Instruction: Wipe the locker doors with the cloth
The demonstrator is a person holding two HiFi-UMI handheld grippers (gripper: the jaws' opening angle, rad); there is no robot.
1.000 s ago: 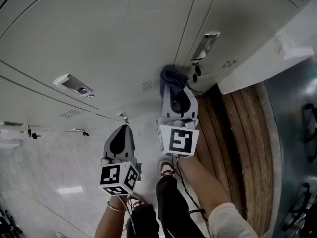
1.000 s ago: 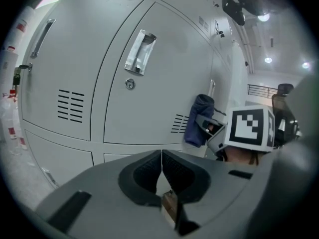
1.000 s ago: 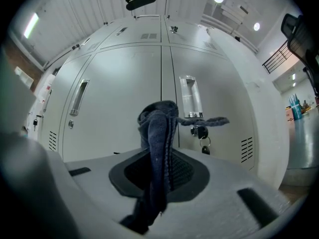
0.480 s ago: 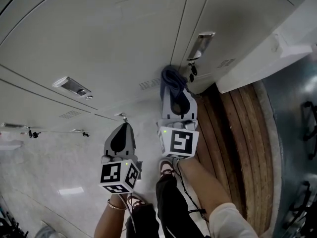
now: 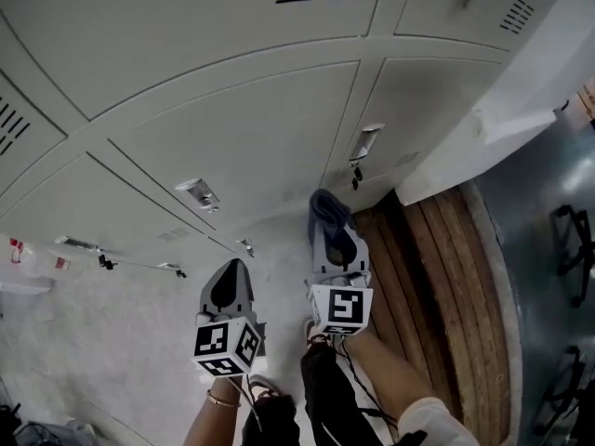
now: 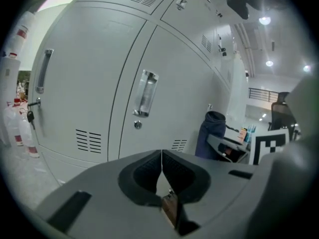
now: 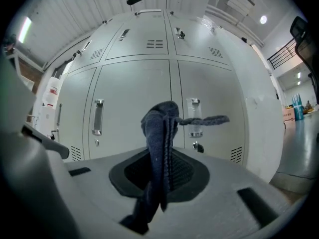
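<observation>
- The cloth [image 7: 160, 133] is dark, soft and limp. It stands folded above the jaws at the centre of the right gripper view, with one corner flopping out to the right. It looks light, and likely to bunch or drag rather than lie flat.
- The right gripper [image 5: 331, 235], centre of the head view, is clamped on the cloth's lower part. This grip low on the fold seems right, since it leaves the bunched top free as the wiping face.
- The left gripper [image 6: 161, 156], lower left of centre in the head view, has its jaws together with nothing between them.
- The cloth is near the locker doors [image 5: 242, 128] but appears not to touch them.
- A handle [image 5: 364, 142] and a hanging key [image 5: 354, 177] sit just above the cloth in the head view, and either could snag it.
- The flat door panels towards the upper left give open room. The wood slats [image 5: 437, 277] and a white ledge [image 5: 502, 119] close in the right side.
</observation>
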